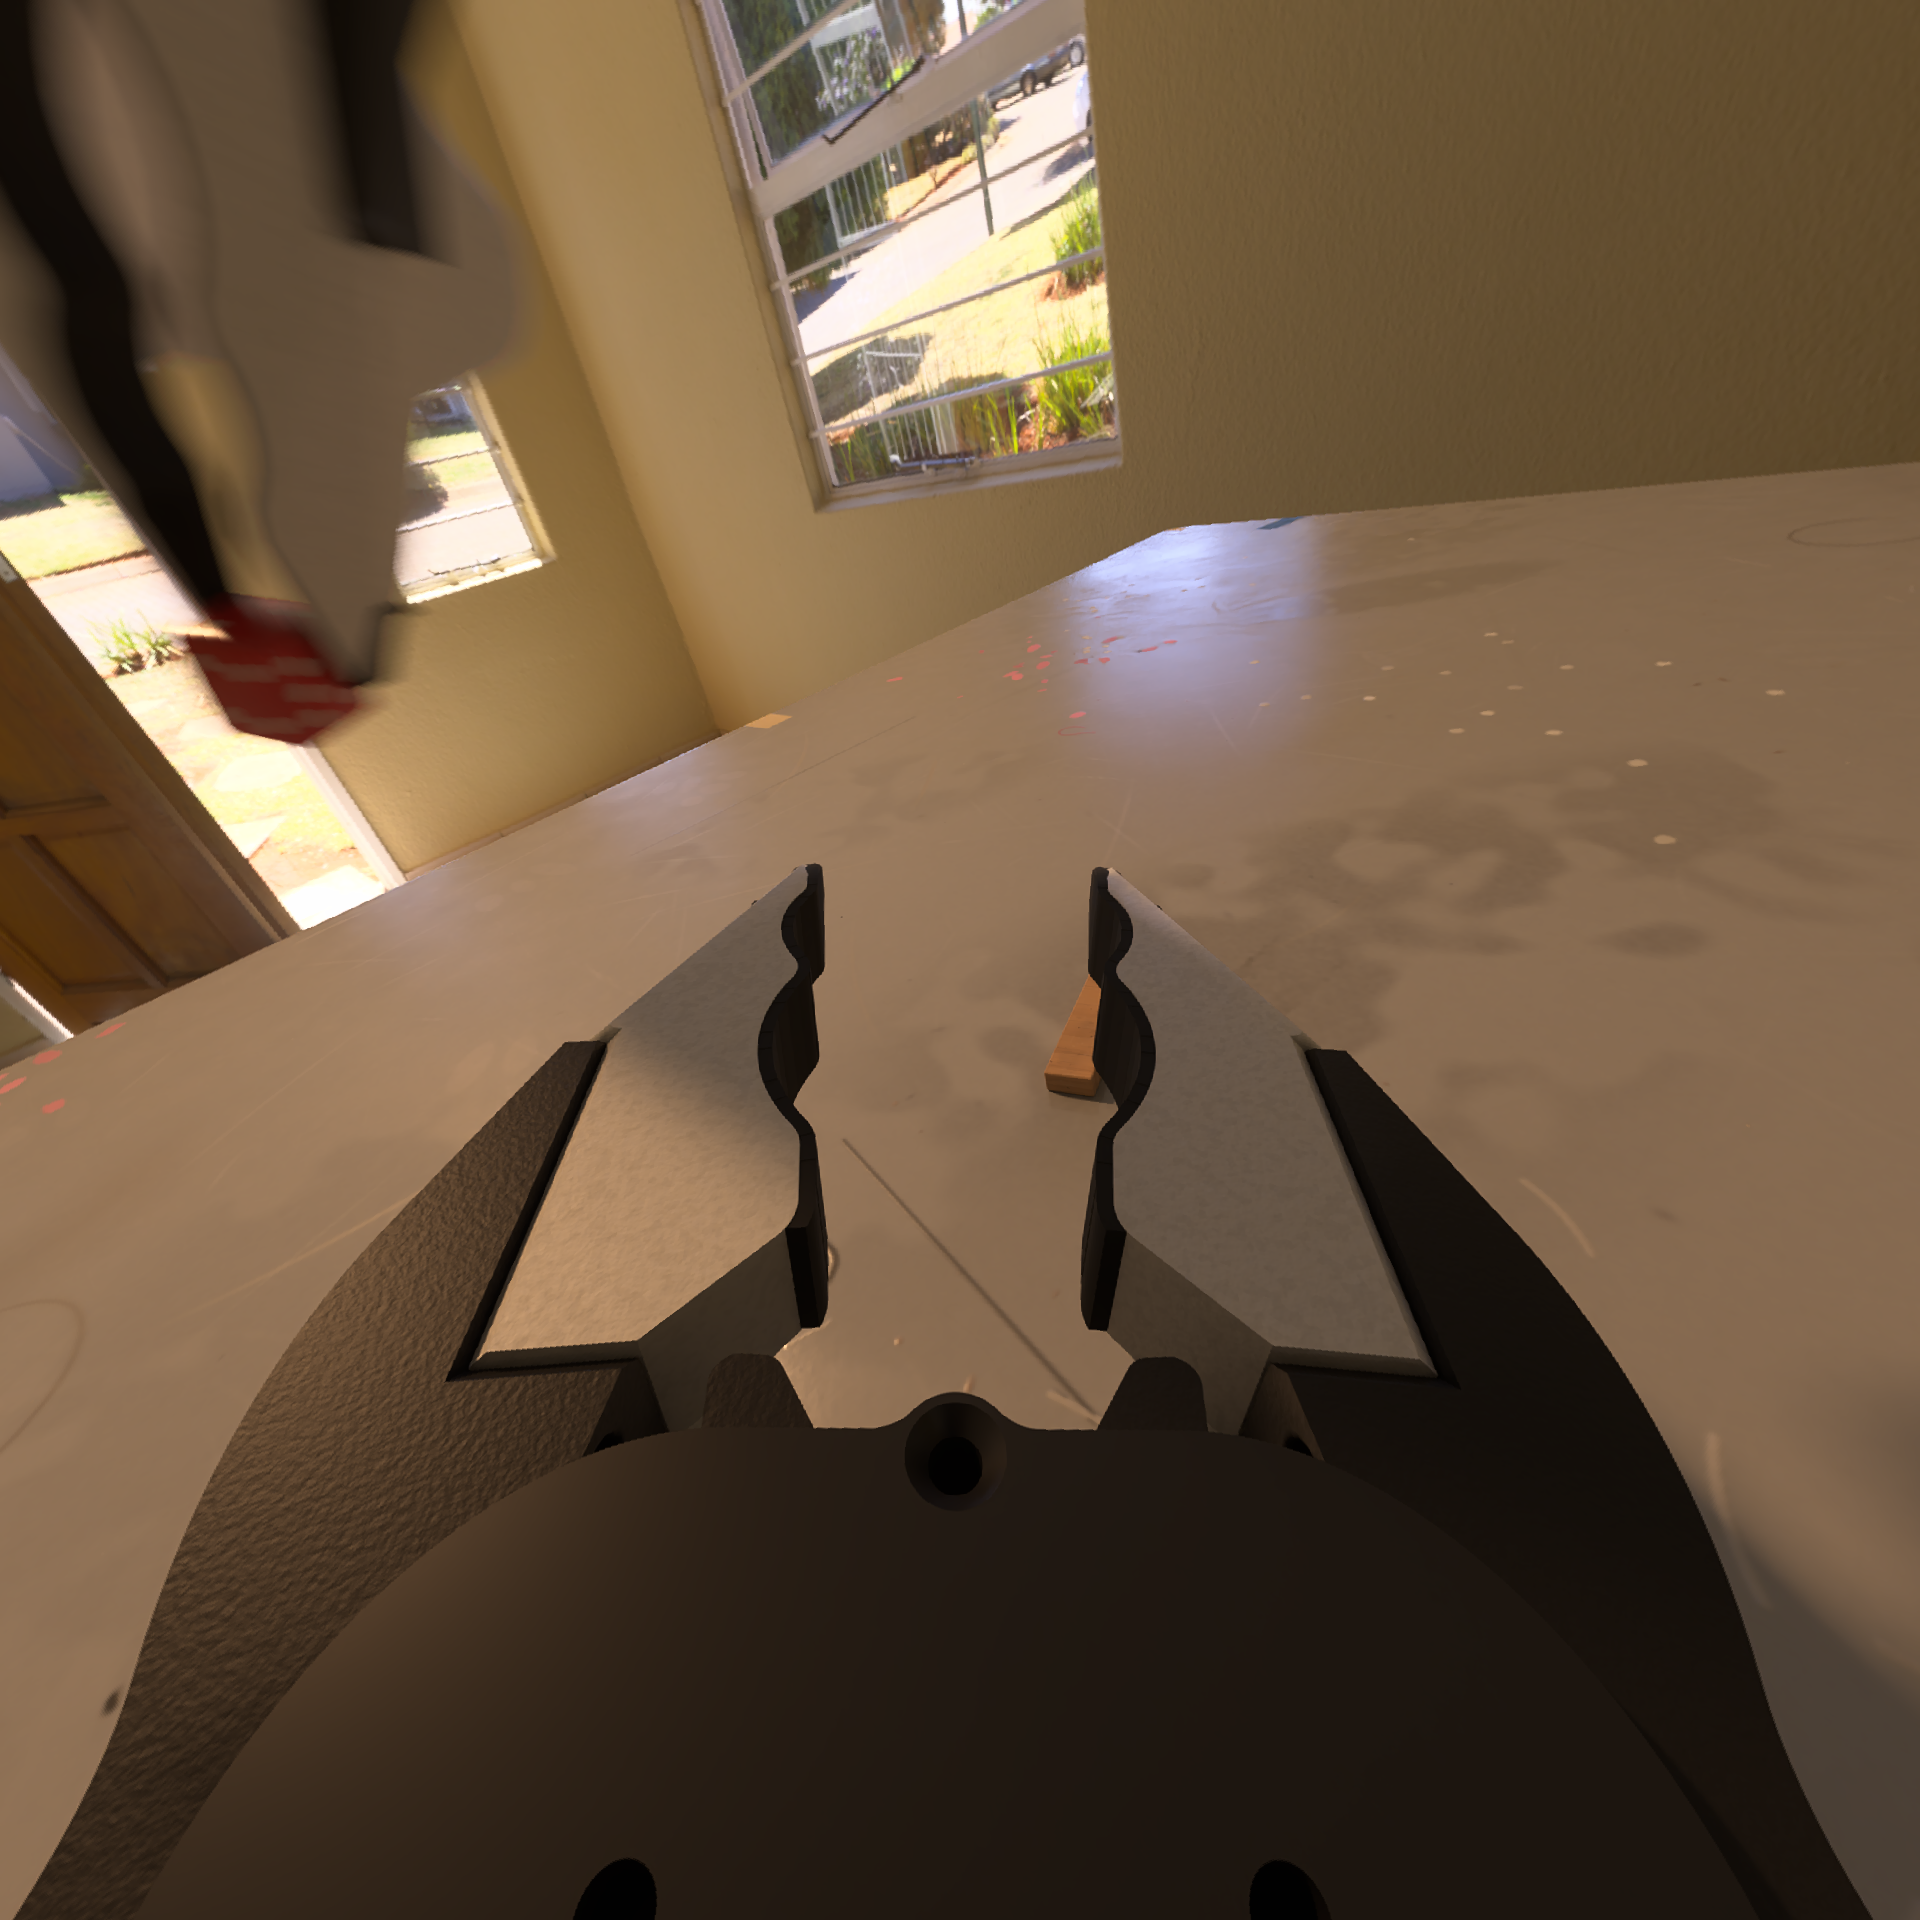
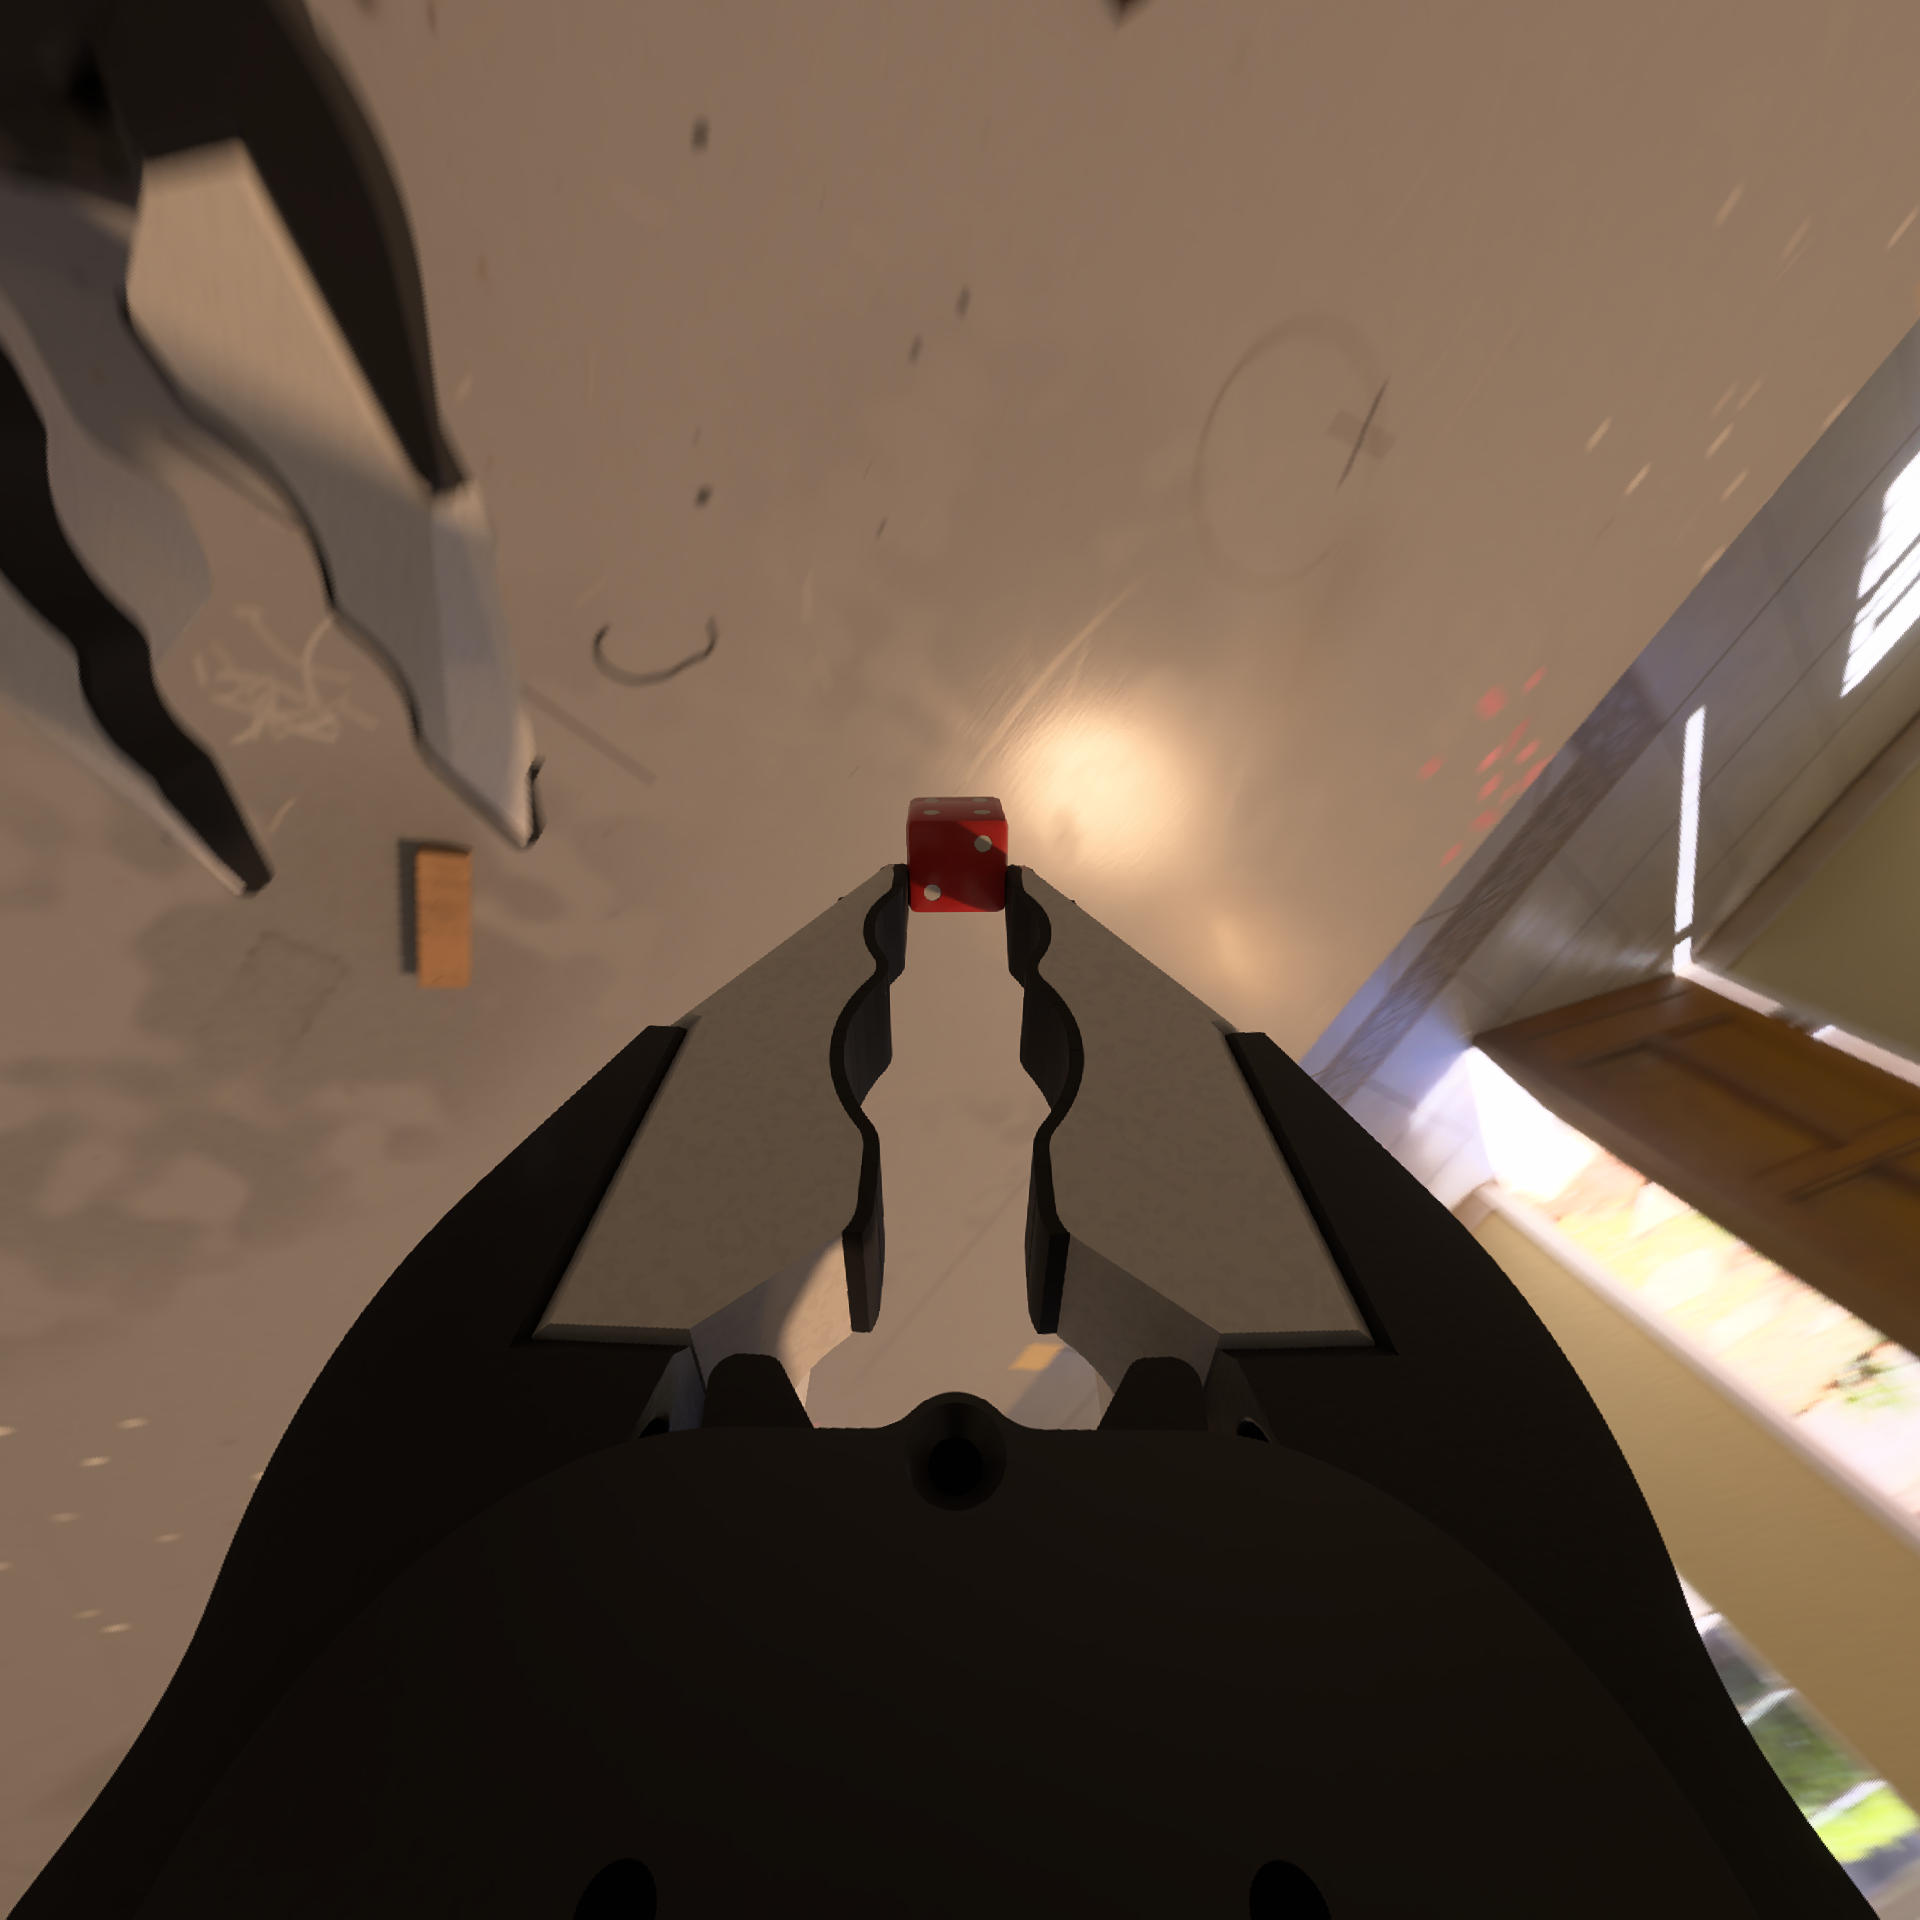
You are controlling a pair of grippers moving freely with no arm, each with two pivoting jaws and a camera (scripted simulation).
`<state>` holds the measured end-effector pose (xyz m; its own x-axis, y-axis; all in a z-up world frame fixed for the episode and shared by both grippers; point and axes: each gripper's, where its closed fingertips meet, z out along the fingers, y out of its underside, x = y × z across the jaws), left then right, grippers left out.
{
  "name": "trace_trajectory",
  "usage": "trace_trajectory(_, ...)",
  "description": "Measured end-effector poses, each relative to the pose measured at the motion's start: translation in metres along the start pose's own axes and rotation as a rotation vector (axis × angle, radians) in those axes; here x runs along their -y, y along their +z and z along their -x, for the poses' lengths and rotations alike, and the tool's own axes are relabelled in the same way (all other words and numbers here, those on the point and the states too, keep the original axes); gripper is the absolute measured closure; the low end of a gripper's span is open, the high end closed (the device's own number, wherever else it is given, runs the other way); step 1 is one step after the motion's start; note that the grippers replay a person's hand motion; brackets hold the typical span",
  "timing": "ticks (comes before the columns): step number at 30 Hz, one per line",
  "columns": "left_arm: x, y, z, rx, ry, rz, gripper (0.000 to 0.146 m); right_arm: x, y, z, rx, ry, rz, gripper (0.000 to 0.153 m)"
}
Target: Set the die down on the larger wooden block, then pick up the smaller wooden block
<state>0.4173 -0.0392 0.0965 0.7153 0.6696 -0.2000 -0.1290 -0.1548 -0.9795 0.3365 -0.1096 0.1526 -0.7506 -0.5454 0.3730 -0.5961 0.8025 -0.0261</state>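
Observation:
My right gripper [image 2: 956,881] is shut on a red die [image 2: 956,854] with white pips, held at its fingertips above the table. In the left wrist view the right gripper shows blurred at the upper left with the die [image 1: 272,673] at its tip. My left gripper [image 1: 956,883] is open and empty, low over the table. A small flat wooden block [image 1: 1074,1047] lies on the table just inside its right finger, partly hidden by it. The same block [image 2: 445,914] shows in the right wrist view under the left gripper's fingers [image 2: 457,665]. I see only one wooden block.
The pale table [image 1: 1351,831] carries stains, scratches and paint specks. Its far edge meets yellow walls with barred windows [image 1: 935,260]. A wooden door [image 1: 94,883] stands at the left. In the right wrist view the table edge [image 2: 1558,790] runs diagonally on the right.

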Motion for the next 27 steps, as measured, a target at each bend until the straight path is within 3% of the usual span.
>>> trace_trajectory(4,-0.001,0.0,0.001,0.002,-0.006,0.002,0.094,-0.056,0.025,0.053,0.073,0.135,0.018,0.134)
trace_trajectory(8,-0.003,0.001,-0.003,-0.009,0.022,0.023,0.093,-0.078,0.05,0.103,0.148,0.195,0.008,0.134)
trace_trajectory(16,-0.005,0.003,-0.008,-0.016,0.068,0.041,0.09,-0.078,0.071,0.149,0.251,0.276,-0.023,0.134)
trace_trajectory(24,-0.005,0.003,-0.007,-0.028,0.038,0.041,0.086,-0.066,0.077,0.166,0.319,0.3,-0.057,0.134)
trace_trajectory(27,-0.004,0.002,-0.006,-0.022,0.031,0.037,0.086,-0.068,0.074,0.166,0.331,0.322,-0.067,0.125)
